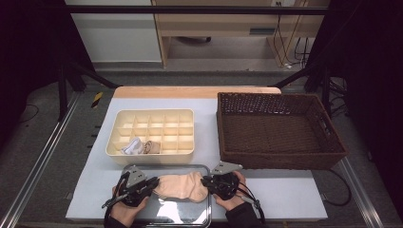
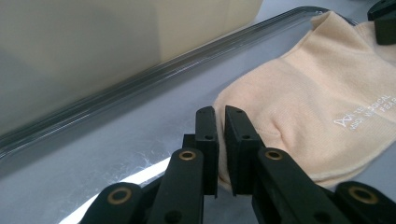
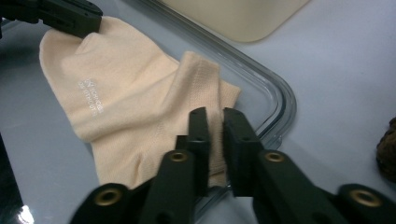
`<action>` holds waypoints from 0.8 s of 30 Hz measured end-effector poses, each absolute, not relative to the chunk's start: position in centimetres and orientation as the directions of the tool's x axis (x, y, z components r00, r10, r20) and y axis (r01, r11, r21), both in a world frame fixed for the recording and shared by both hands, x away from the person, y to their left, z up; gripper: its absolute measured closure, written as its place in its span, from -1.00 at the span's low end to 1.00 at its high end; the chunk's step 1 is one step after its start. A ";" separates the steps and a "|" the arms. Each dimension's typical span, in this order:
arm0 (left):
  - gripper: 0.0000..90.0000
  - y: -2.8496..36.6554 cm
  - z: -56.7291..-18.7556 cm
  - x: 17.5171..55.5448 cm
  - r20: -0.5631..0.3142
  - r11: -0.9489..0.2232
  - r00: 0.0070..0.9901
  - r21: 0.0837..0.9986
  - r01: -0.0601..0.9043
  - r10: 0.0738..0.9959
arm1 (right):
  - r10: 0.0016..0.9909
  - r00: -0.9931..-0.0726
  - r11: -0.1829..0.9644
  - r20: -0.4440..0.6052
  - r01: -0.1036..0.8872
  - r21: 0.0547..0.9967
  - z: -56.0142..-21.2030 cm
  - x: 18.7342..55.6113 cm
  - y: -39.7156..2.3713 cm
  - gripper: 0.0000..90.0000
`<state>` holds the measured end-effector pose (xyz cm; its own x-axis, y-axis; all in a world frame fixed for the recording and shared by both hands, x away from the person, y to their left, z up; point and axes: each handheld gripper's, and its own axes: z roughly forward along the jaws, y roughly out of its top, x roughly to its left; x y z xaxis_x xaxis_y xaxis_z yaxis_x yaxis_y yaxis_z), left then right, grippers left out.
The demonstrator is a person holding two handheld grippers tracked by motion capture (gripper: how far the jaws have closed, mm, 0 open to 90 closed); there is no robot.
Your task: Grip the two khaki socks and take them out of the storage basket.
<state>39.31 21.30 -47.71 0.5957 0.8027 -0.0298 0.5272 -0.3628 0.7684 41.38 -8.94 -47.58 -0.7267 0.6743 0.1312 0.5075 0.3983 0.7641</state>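
Note:
A peach sock (image 1: pixel 183 186) (image 2: pixel 317 93) (image 3: pixel 130 102) lies flat on a shiny metal tray (image 1: pixel 190 216) near the table's front edge. My left gripper (image 1: pixel 154 183) (image 2: pixel 220 112) is at the sock's left end, its jaws pinched on the fabric edge. At the right end, my right gripper (image 1: pixel 204 181) (image 3: pixel 215 114) straddles the ribbed cuff; a narrow gap shows between its jaws with the cuff in it. The right gripper view has the left gripper (image 3: pixel 70 14) at its top left, on the far end of the sock.
Behind the tray stands a cream divided organizer (image 1: pixel 152 111) with a rolled white sock (image 1: pixel 131 146) and a rolled peach sock (image 1: pixel 151 147) in its front compartments. A brown wicker basket (image 1: pixel 280 159) fills the right side. The tray's raised rim (image 3: pixel 280 98) curves just right of the cuff.

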 end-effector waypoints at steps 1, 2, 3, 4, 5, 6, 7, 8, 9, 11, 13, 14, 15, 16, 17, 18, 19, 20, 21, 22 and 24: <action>0.85 21.3 -47.7 39.3 -0.027 -0.366 0.597 0.767 0.527 0.802 | 0.679 -0.723 0.401 0.127 0.510 0.761 -47.5 41.3 -9.0 0.68; 0.85 21.3 -47.7 39.3 -0.027 -0.366 0.596 0.767 0.527 0.802 | 0.680 -0.722 0.396 0.128 0.509 0.765 -47.5 41.2 -9.1 0.61; 0.85 21.3 -47.7 39.3 -0.028 -0.366 0.596 0.767 0.528 0.802 | 0.684 -0.718 0.390 0.131 0.511 0.766 -47.5 41.1 -9.2 0.57; 0.85 21.3 -47.7 39.3 -0.028 -0.365 0.596 0.767 0.528 0.803 | 0.688 -0.713 0.386 0.135 0.517 0.764 -47.6 41.0 -9.4 0.51; 0.85 21.3 -47.7 39.3 -0.026 -0.366 0.596 0.767 0.527 0.803 | 0.690 -0.708 0.385 0.148 0.533 0.754 -47.7 40.9 -9.5 0.46; 0.85 21.3 -47.7 39.3 -0.027 -0.365 0.596 0.768 0.527 0.803 | 0.688 -0.710 0.390 0.149 0.535 0.750 -47.9 40.8 -9.5 0.44; 0.84 21.3 -47.7 39.3 -0.024 -0.368 0.597 0.767 0.525 0.802 | 0.685 -0.713 0.388 0.146 0.528 0.756 -48.0 40.6 -9.5 0.45; 0.84 21.3 -47.7 39.3 -0.023 -0.368 0.596 0.768 0.525 0.802 | 0.685 -0.716 0.392 0.138 0.521 0.758 -48.1 40.5 -9.5 0.47; 0.85 21.3 -47.7 39.3 -0.023 -0.368 0.596 0.768 0.525 0.803 | 0.687 -0.716 0.401 0.125 0.517 0.756 -48.0 40.3 -9.4 0.52; 0.85 21.3 -47.7 39.3 -0.023 -0.367 0.595 0.767 0.525 0.803 | 0.689 -0.719 0.423 0.090 0.500 0.756 -48.0 40.0 -9.4 0.68; 0.85 21.3 -47.7 39.3 -0.024 -0.366 0.595 0.768 0.526 0.803 | 0.687 -0.719 0.418 0.103 0.507 0.754 -47.9 39.9 -9.6 0.83; 0.85 21.4 -47.7 39.3 -0.025 -0.365 0.595 0.768 0.526 0.804 | 0.681 -0.721 0.410 0.124 0.517 0.752 -47.7 39.9 -9.7 0.83; 0.84 21.4 -47.7 39.3 -0.028 -0.362 0.594 0.769 0.526 0.804 | 0.681 -0.721 0.410 0.128 0.520 0.749 -47.7 39.9 -9.7 0.84; 0.85 21.4 -47.7 39.2 -0.029 -0.361 0.594 0.770 0.526 0.804 | 0.677 -0.724 0.412 0.129 0.518 0.750 -47.7 40.0 -9.8 0.85; 0.85 21.4 -47.7 39.2 -0.033 -0.360 0.597 0.771 0.526 0.802 | 0.679 -0.724 0.416 0.124 0.518 0.748 -47.5 40.1 -9.9 0.85; 0.84 21.3 -47.6 39.1 -0.046 -0.354 0.600 0.770 0.530 0.798 | 0.682 -0.721 0.412 0.125 0.519 0.749 -47.4 40.2 -10.0 0.85; 0.84 21.3 -47.6 39.0 -0.063 -0.345 0.604 0.771 0.535 0.795 | 0.686 -0.716 0.403 0.128 0.520 0.753 -47.2 40.4 -10.3 0.85; 0.84 21.1 -47.5 38.7 -0.074 -0.345 0.617 0.774 0.531 0.784 | 0.692 -0.711 0.397 0.128 0.523 0.754 -47.0 40.5 -10.5 0.85; 0.83 20.9 -47.5 38.6 -0.071 -0.351 0.624 0.774 0.526 0.778 | 0.705 -0.697 0.388 0.127 0.530 0.755 -46.8 40.9 -10.9 0.85; 0.83 20.7 -47.4 38.3 -0.071 -0.357 0.633 0.775 0.522 0.771 | 0.713 -0.690 0.384 0.124 0.532 0.755 -46.7 41.0 -11.1 0.84; 0.82 20.1 -47.5 37.9 -0.057 -0.376 0.648 0.774 0.509 0.760 | 0.734 -0.672 0.384 0.101 0.533 0.754 -46.8 41.4 -11.4 0.83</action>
<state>37.91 20.08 -47.46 0.6476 0.7599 -0.0567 0.5094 -0.3764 0.7739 41.41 -11.37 -46.79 -0.6720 0.7336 0.1010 0.5326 0.3841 0.7542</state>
